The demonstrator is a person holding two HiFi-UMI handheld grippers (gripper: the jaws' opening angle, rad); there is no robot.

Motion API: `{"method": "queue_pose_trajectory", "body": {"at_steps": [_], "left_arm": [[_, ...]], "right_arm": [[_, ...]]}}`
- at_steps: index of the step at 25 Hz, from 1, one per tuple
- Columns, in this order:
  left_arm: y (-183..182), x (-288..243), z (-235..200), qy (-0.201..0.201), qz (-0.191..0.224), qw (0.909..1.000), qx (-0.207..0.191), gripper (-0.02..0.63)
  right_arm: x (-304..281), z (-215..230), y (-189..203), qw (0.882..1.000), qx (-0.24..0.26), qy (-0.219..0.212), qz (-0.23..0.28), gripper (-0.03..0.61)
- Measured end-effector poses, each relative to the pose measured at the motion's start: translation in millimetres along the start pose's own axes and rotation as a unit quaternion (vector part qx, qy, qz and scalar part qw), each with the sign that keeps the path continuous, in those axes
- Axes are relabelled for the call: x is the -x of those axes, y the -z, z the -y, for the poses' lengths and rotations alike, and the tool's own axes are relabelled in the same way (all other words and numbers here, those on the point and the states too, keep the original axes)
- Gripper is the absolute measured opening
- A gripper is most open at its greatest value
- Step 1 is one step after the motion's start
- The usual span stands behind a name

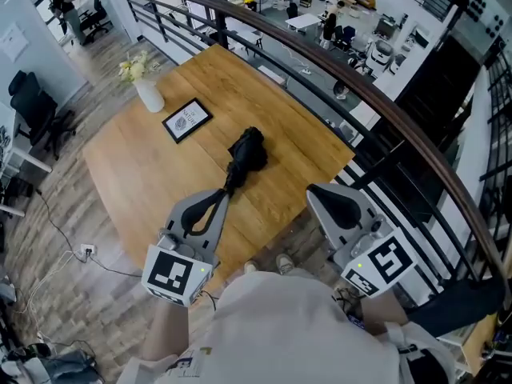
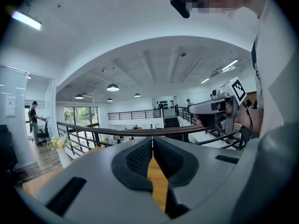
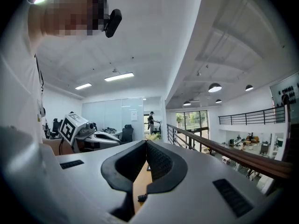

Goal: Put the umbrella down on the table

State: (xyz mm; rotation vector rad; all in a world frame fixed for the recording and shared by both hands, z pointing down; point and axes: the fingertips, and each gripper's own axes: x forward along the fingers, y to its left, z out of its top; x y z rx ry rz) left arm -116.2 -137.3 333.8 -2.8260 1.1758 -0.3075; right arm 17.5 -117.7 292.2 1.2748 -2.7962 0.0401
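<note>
Mezzanine office w/ a dark curved metal railing (image 1: 320, 62) running past a light wooden table (image 1: 152, 182). A black folded fabric umbrella (image 1: 246, 154) lies flat near the table's middle. Its canopy is bunched at the far end and its slim handle end points back toward me. At the far left stand a white vase w/ pale flowers (image 1: 148, 94) and a small black-framed picture (image 1: 186, 120), both well apart from the umbrella.

My left gripper (image 1: 222, 194) hangs over the near part of the table. In the head view its tips sit just beside the umbrella's handle end; I can't tell from there whether they touch. Its own view shows the pads pressed together w/ only bare wood visible under the seam, so it holds nothing. My right gripper (image 1: 314, 189) is off the table's near right corner, jaws likewise together and empty.

Judgement: the umbrella is already resting on the table, so the put-down looks done.

Handling, approx.: probably light. The canopy is soft and would squash and slide under the pads, while the shaft and handle are stiff. If I need to re-grip, I'd take the handle end, not the loose fabric folds.
</note>
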Motion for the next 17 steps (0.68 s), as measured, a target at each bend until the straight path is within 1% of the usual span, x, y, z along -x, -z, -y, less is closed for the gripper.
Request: {"method": "queue_pose_trajectory", "body": {"at_steps": [3, 7, 12, 17], "left_arm": [[5.3, 3.1, 0.2, -0.001, 0.0, 1.0, 0.006, 0.025], [-2.1, 2.6, -8.7, -0.015, 0.008, 0.9997, 0.015, 0.021], [-3.3, -6.6, -6.2, -0.004, 0.005, 0.9998, 0.019, 0.021], [2.6, -10.9, -4.8, -0.005, 0.001, 0.9998, 0.022, 0.021]], "right_arm": [[-4.1, -6.7, 6.6, 1.0, -0.006, -0.005, -0.008, 0.028], [-10.2, -6.2, 7.3, 1.0, -0.006, -0.01, -0.014, 0.028], [-10.9, 2.9, 4.4, 1.0, 0.0, -0.009, -0.015, 0.028], [-11.0, 9.2, 11.3, 1.0, 0.001, -0.004, -0.019, 0.028]]}}
